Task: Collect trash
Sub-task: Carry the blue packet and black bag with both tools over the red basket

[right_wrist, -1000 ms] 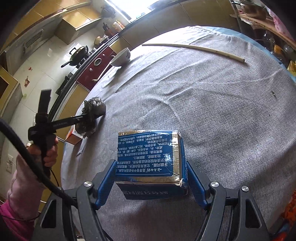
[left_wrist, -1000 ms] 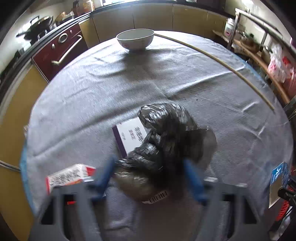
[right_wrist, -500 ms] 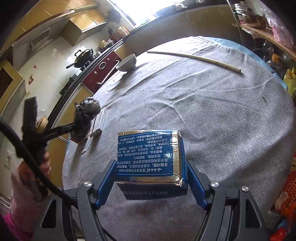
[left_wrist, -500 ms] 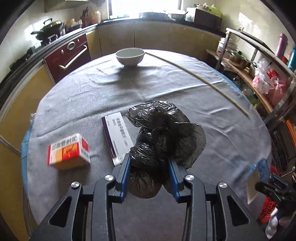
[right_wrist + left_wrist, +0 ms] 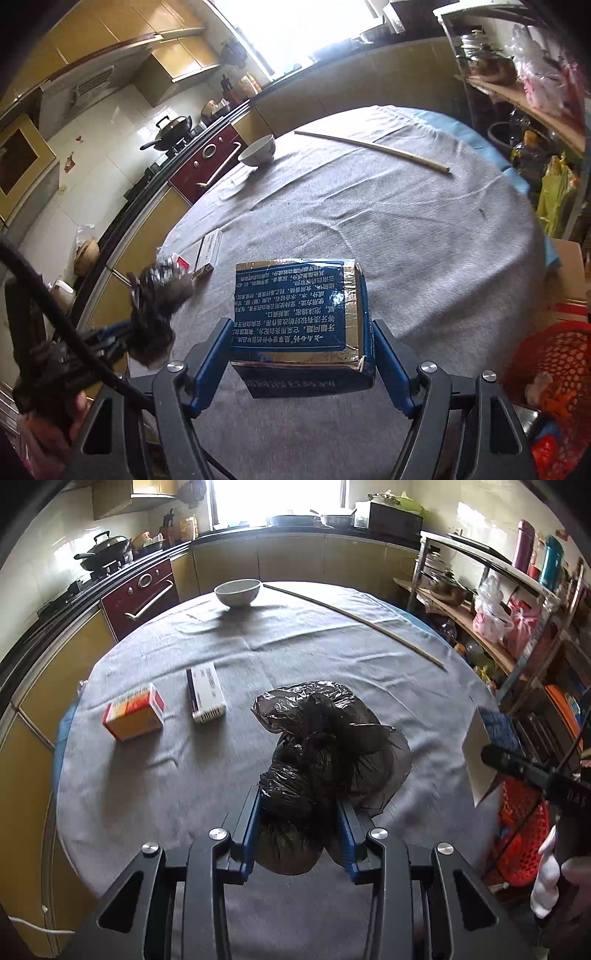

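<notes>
My left gripper [image 5: 298, 827] clamps the crumpled black bag [image 5: 328, 746] between its 2 fingers; my right gripper [image 5: 301, 354] grips the blue box [image 5: 299, 310] likewise.

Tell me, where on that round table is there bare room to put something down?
The widest bare cloth lies between the bowl, the long stick and the black bag. The table's left side is more crowded: an orange box and a white box lie close together.

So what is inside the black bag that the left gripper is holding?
The black bag is crumpled and knotted shut, clamped in the left gripper. Only its shiny plastic shows; whatever it contains is hidden.
</notes>
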Action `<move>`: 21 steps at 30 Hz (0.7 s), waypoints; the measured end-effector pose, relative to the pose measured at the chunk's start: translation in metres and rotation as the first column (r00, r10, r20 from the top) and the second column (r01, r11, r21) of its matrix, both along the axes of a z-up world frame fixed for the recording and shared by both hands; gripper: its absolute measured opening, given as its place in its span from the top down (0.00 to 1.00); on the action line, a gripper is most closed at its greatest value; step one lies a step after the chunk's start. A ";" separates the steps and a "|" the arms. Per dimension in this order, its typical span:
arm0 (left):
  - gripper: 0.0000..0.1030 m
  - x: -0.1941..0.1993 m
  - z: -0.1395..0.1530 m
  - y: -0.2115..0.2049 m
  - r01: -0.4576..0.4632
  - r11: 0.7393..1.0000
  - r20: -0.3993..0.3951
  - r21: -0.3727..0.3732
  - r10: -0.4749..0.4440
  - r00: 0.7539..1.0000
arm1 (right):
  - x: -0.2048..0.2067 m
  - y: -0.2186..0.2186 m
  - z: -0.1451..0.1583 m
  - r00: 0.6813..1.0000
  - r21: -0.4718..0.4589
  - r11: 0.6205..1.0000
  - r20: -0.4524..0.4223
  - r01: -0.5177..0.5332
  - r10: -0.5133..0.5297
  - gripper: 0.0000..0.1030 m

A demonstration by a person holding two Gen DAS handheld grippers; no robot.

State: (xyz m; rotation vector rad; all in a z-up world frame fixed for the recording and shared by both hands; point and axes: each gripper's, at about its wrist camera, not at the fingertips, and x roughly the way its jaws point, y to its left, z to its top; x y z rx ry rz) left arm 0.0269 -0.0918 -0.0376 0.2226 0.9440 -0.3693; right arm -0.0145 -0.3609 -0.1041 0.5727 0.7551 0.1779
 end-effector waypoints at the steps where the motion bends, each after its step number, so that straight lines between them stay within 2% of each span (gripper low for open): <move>1: 0.62 -0.006 -0.001 -0.001 0.001 1.000 0.002 0.001 -0.001 1.000 | -0.004 -0.001 0.001 1.000 -0.001 1.000 0.003 0.004 -0.004 0.26; 10: 0.62 -0.051 -0.011 -0.011 0.018 1.000 0.030 -0.002 -0.018 0.999 | -0.041 -0.003 0.007 0.999 -0.040 0.999 0.041 0.014 -0.012 0.26; 17: 0.62 -0.070 -0.003 -0.023 0.064 0.998 0.115 -0.001 -0.063 0.991 | -0.056 -0.009 0.007 0.998 -0.032 0.999 0.061 0.023 -0.021 0.26; 21: 0.62 -0.077 -0.002 -0.033 0.091 0.996 0.135 0.018 -0.093 0.986 | -0.062 -0.019 0.004 0.997 -0.021 0.999 0.061 0.046 -0.044 0.26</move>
